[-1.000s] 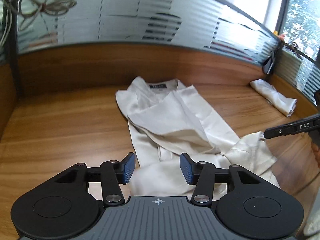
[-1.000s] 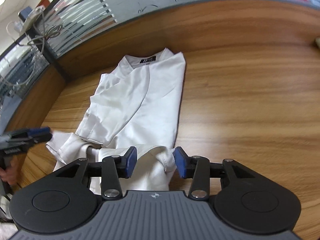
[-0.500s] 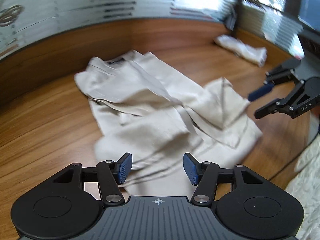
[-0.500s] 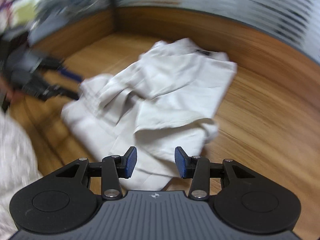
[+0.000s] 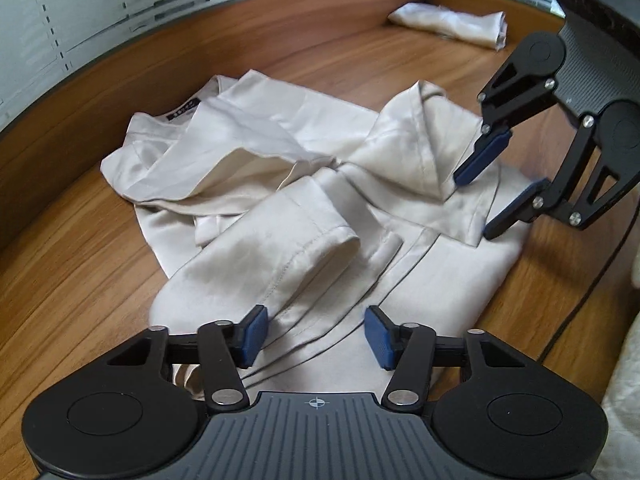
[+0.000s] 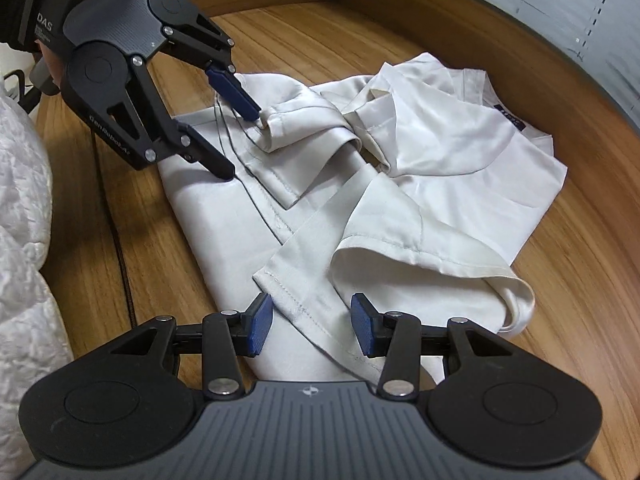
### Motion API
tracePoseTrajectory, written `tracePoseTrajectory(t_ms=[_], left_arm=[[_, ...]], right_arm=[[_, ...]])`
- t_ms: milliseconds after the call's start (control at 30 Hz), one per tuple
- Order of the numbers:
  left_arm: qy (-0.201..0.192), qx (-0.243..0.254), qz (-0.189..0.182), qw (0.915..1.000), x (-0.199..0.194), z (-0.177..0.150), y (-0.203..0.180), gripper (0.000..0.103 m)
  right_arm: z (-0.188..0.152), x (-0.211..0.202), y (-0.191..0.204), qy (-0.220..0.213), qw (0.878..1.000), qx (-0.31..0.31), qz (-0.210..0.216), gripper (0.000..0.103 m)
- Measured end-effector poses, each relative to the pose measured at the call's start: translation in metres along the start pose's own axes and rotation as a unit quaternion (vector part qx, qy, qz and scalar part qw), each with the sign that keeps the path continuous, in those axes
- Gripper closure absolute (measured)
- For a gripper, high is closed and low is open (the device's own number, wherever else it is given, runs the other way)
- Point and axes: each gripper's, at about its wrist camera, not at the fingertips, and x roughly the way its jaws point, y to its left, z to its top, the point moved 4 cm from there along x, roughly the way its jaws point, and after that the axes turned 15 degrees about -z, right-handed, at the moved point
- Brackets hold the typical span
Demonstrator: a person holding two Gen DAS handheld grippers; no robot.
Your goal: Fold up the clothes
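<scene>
1. Both grippers show in the left wrist view. Along the bottom edge the left gripper [image 5: 316, 334] is closing, its blue pads either side of a cream shirt's [image 5: 280, 184] hem fabric but not pressing it. At the right edge the right gripper [image 5: 496, 184] is spread, one pad at a raised fold of a sleeve [image 5: 420, 136].
2. In that view the shirt lies crumpled on a wooden table [image 5: 80, 248], its long axis running from the dark collar label [image 5: 183, 110] at upper left to the hem at lower right. A second folded garment [image 5: 448, 24] lies apart at the upper right corner, below frosted striped glass panels [image 5: 100, 20].
3. In the right wrist view the right gripper [image 6: 312, 330] sits at the bottom, jaws apart over a stitched hem edge, gripping nothing. The left gripper [image 6: 228, 136] enters from upper left, one fingertip on flat cloth.
4. Here the collar points to the upper right. A quilted white fabric [image 6: 24, 216] is cut off at the left edge, and a dark cable [image 6: 120, 256] runs down the table beside it.
</scene>
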Motion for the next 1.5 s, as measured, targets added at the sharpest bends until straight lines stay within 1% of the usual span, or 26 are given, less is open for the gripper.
tracePoseTrajectory(t_ms=[33, 67, 100, 133, 167, 200, 233, 400, 500, 600, 633, 667, 700, 733, 767, 800, 867, 900, 933, 967, 1000, 1100, 1200, 1267, 1400, 1500], left_arm=[[-0.002, -0.002, -0.001, 1.0000, 0.000, 0.000, 0.000, 0.054], [-0.005, -0.006, -0.005, 1.0000, -0.001, 0.000, 0.000, 0.065], [-0.008, -0.009, -0.008, 0.9999, -0.001, 0.001, 0.000, 0.084], [-0.012, -0.010, -0.008, 0.9999, -0.002, 0.002, 0.000, 0.095], [-0.015, -0.011, -0.006, 0.9998, -0.004, 0.003, 0.000, 0.101], [-0.022, -0.009, -0.002, 0.9997, -0.006, 0.005, 0.001, 0.101], [-0.029, -0.007, 0.004, 0.9996, -0.008, 0.008, 0.003, 0.101], [-0.042, -0.007, 0.016, 0.9990, -0.012, 0.026, 0.019, 0.101], [-0.041, -0.003, 0.026, 0.9988, -0.008, 0.037, 0.031, 0.101], [-0.047, 0.000, 0.032, 0.9984, -0.010, 0.048, 0.039, 0.099], [-0.048, -0.002, 0.027, 0.9985, -0.012, 0.051, 0.040, 0.098], [-0.050, -0.004, 0.021, 0.9985, -0.015, 0.054, 0.042, 0.088], [-0.050, -0.004, 0.012, 0.9987, -0.019, 0.055, 0.042, 0.074], [-0.051, -0.005, 0.003, 0.9987, -0.023, 0.057, 0.043, 0.068], [-0.053, -0.004, -0.001, 0.9986, -0.027, 0.056, 0.042, 0.060], [-0.053, -0.002, -0.005, 0.9986, -0.032, 0.054, 0.041, 0.056], [-0.047, -0.005, -0.006, 0.9989, -0.040, 0.045, 0.039, 0.050], [-0.043, -0.008, -0.004, 0.9990, -0.043, 0.039, 0.039, 0.047], [-0.040, -0.012, -0.002, 0.9991, -0.047, 0.034, 0.039, 0.045], [-0.036, -0.019, 0.003, 0.9992, -0.048, 0.027, 0.039, 0.044], [-0.032, -0.027, 0.007, 0.9991, -0.050, 0.020, 0.040, 0.044], [-0.019, -0.057, 0.019, 0.9980, -0.050, 0.000, 0.044, 0.044], [-0.012, -0.070, 0.023, 0.9972, -0.051, -0.014, 0.040, 0.044], [-0.008, -0.067, 0.017, 0.9976, -0.052, -0.019, 0.032, 0.044], [-0.002, -0.073, -0.009, 0.9973, -0.049, -0.026, 0.015, 0.044], [0.005, -0.066, -0.016, 0.9977, -0.044, -0.029, 0.005, 0.044]], right_arm=[[-0.001, 0.001, 0.000, 0.000, 1.000, 0.002, -0.001, 0.057], [-0.001, 0.002, 0.000, 0.000, 1.000, 0.003, -0.002, 0.065], [-0.002, 0.002, -0.001, -0.001, 1.000, 0.005, -0.004, 0.075], [-0.002, 0.001, -0.001, -0.003, 1.000, 0.006, -0.006, 0.079], [-0.001, 0.000, -0.002, -0.005, 1.000, 0.007, -0.010, 0.085], [0.000, -0.002, -0.004, -0.010, 1.000, 0.009, -0.015, 0.091], [0.003, -0.004, -0.006, -0.016, 1.000, 0.013, -0.020, 0.092], [0.021, -0.011, -0.026, -0.042, 0.998, 0.023, -0.041, 0.092], [0.032, -0.004, -0.038, -0.042, 0.998, 0.012, -0.055, 0.093], [0.042, 0.003, -0.051, -0.035, 0.997, 0.006, -0.061, 0.093], [0.044, 0.004, -0.055, -0.033, 0.997, 0.007, -0.063, 0.093], [0.045, 0.003, -0.059, -0.032, 0.997, 0.009, -0.063, 0.092], [0.045, 0.001, -0.064, -0.031, 0.997, 0.013, -0.063, 0.091], [0.046, 0.000, -0.068, -0.030, 0.997, 0.016, -0.062, 0.089], [0.044, -0.003, -0.071, -0.029, 0.997, 0.020, -0.062, 0.085], [0.042, -0.006, -0.073, -0.027, 0.997, 0.023, -0.061, 0.078], [0.036, -0.012, -0.077, -0.023, 0.997, 0.030, -0.061, 0.070], [0.030, -0.015, -0.078, -0.019, 0.997, 0.032, -0.061, 0.067], [0.025, -0.017, -0.078, -0.015, 0.997, 0.034, -0.061, 0.066], [0.019, -0.019, -0.079, -0.010, 0.997, 0.037, -0.062, 0.063], [0.013, -0.020, -0.078, -0.004, 0.997, 0.042, -0.063, 0.059], [-0.007, -0.022, -0.075, 0.011, 0.996, 0.061, -0.060, 0.055], [-0.023, -0.023, -0.066, 0.022, 0.996, 0.073, -0.053, 0.055], [-0.031, -0.024, -0.057, 0.024, 0.996, 0.070, -0.045, 0.055], [-0.038, -0.025, -0.036, 0.024, 0.998, 0.049, -0.018, 0.055], [-0.038, -0.025, -0.027, 0.021, 0.999, 0.040, -0.017, 0.055]])
